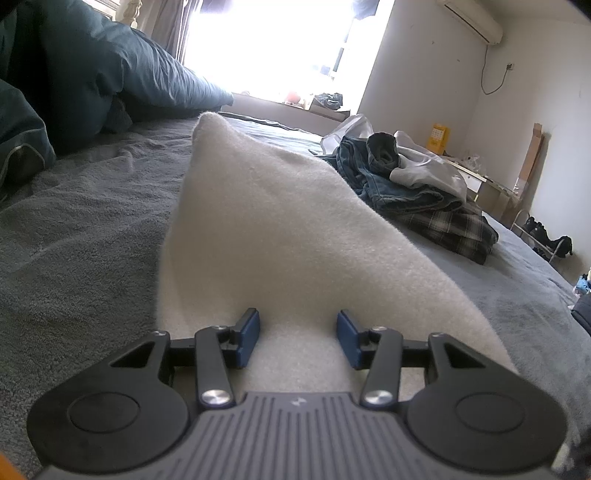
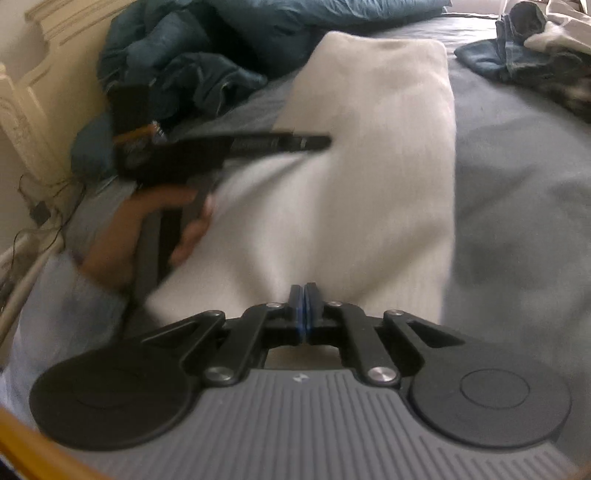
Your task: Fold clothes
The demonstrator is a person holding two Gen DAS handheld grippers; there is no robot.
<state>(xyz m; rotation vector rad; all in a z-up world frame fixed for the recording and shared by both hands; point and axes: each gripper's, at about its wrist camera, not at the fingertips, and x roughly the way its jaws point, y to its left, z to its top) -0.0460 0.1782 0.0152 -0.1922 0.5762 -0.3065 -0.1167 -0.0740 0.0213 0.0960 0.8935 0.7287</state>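
Left gripper (image 1: 298, 338): jaws apart over white garment (image 1: 266, 221)
Right gripper (image 2: 304, 301): jaws together at garment's near edge
Bed (image 2: 517, 184): grey

a folded garment (image 1: 266, 229) lies on the bed (image 1: 74, 236), clothes pile (image 1: 424, 192) to its right.

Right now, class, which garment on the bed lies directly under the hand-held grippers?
The cream fleece garment, spread long across the grey bed cover. The jeans and plaid shirt sit heaped apart, farther off.

A teal duvet (image 1: 110, 70) lies bunched by the cream headboard (image 2: 26, 96); an air conditioner (image 1: 476, 22) hangs high.
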